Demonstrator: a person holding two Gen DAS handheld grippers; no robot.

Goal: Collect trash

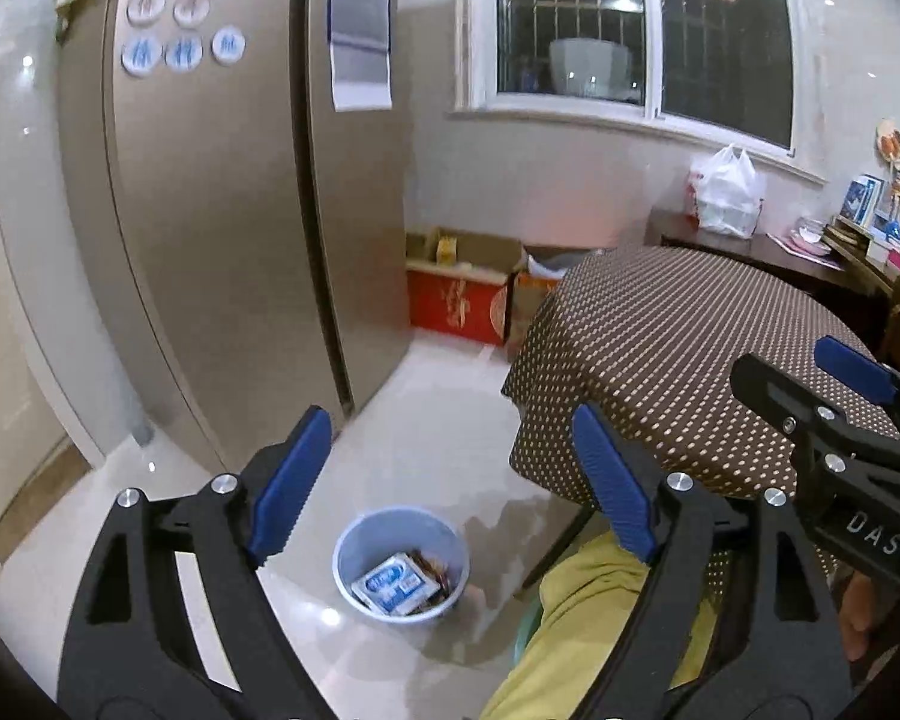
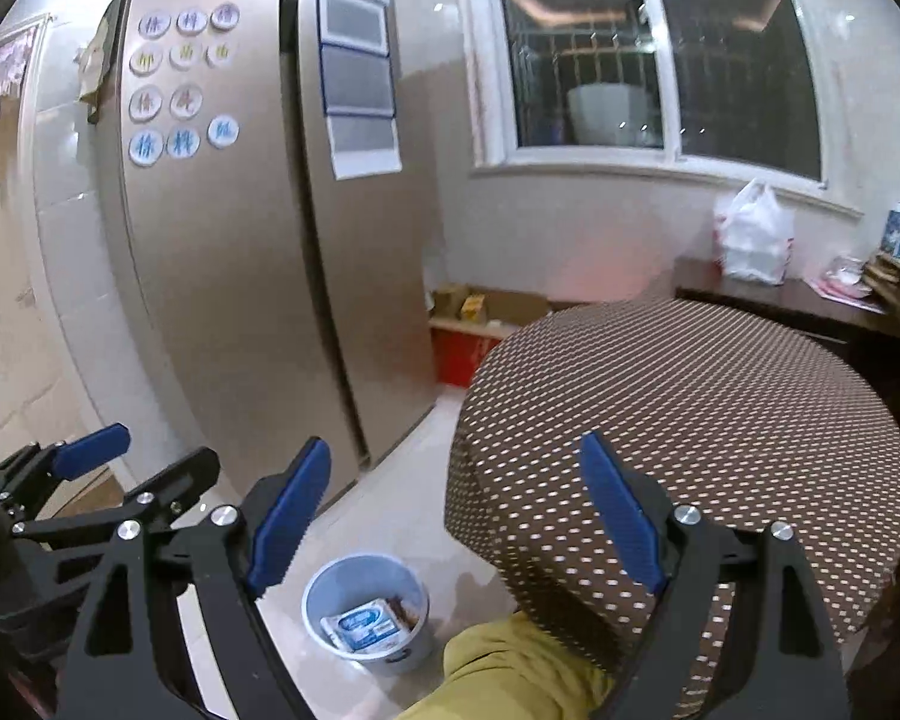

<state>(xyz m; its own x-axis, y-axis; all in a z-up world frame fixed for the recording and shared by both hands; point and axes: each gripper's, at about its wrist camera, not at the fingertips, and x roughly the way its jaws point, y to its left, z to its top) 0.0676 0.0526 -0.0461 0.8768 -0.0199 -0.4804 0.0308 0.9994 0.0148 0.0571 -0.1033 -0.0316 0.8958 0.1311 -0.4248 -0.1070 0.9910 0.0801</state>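
A light blue trash bin stands on the pale floor; it also shows in the right wrist view. Inside lie a white and blue wrapper and some brown trash. My left gripper is open and empty, held above the bin. My right gripper is open and empty, above the bin and the edge of the table. The right gripper also shows at the right of the left wrist view, and the left gripper at the lower left of the right wrist view.
A round table with a brown dotted cloth stands right of the bin. A tall fridge stands on the left. Cardboard boxes sit by the wall. A white plastic bag lies on a dark sideboard. The person's leg in yellow trousers is beside the bin.
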